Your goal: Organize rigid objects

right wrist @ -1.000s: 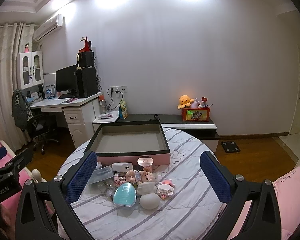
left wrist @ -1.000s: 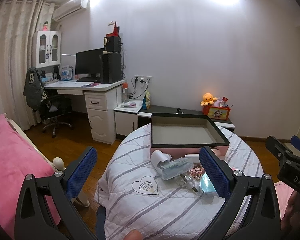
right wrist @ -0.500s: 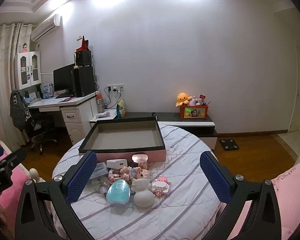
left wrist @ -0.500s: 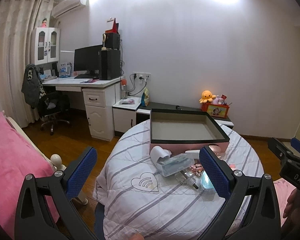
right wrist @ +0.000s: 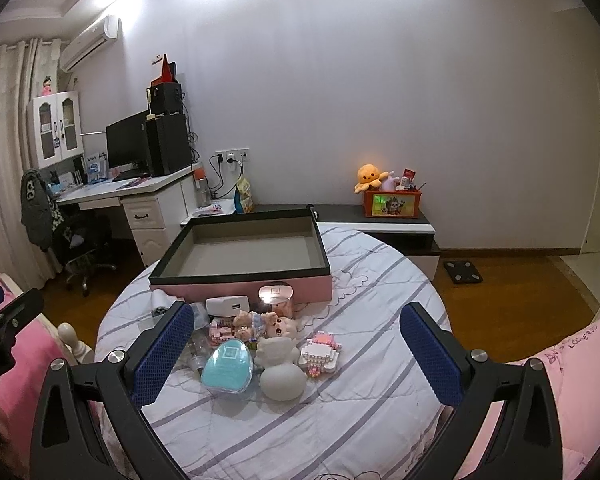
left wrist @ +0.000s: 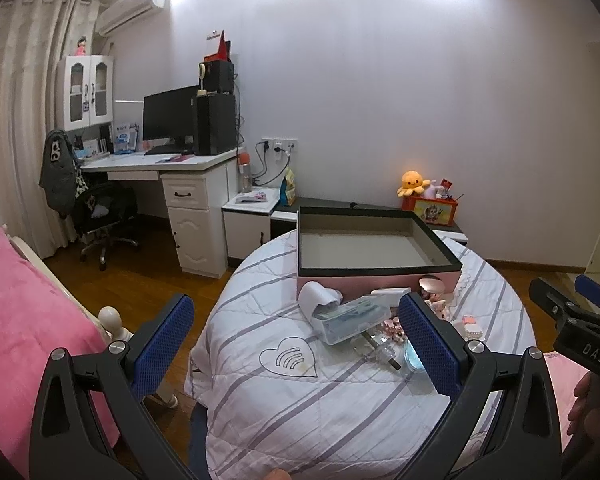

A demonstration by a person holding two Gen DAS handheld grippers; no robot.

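An open pink box with a black rim [right wrist: 240, 270] [left wrist: 376, 268] stands at the far side of a round table under a striped cloth [right wrist: 360, 392]. In front of it lies a cluster of small items: a teal egg-shaped case [right wrist: 228, 366], a white egg shape [right wrist: 283, 380], a pink-and-white brick model [right wrist: 320, 354], a small doll [right wrist: 274, 322], a white charger [right wrist: 227, 305], a clear plastic case [left wrist: 350, 318] and a white roll [left wrist: 316, 298]. My left gripper [left wrist: 296, 348] and right gripper [right wrist: 296, 358] both hover open, short of the cluster, holding nothing.
A pink bed [left wrist: 24, 320] lies at the left, pink bedding [right wrist: 572, 364] at the right. Behind the table are a white desk with monitor [left wrist: 172, 120], an office chair [left wrist: 100, 216], a low cabinet with an orange toy box [right wrist: 392, 204], and a scale on the floor [right wrist: 462, 272].
Both grippers have risen and tilted a little, so the table and box sit lower and slightly farther in each view. Both stay open. No item on the table has moved.
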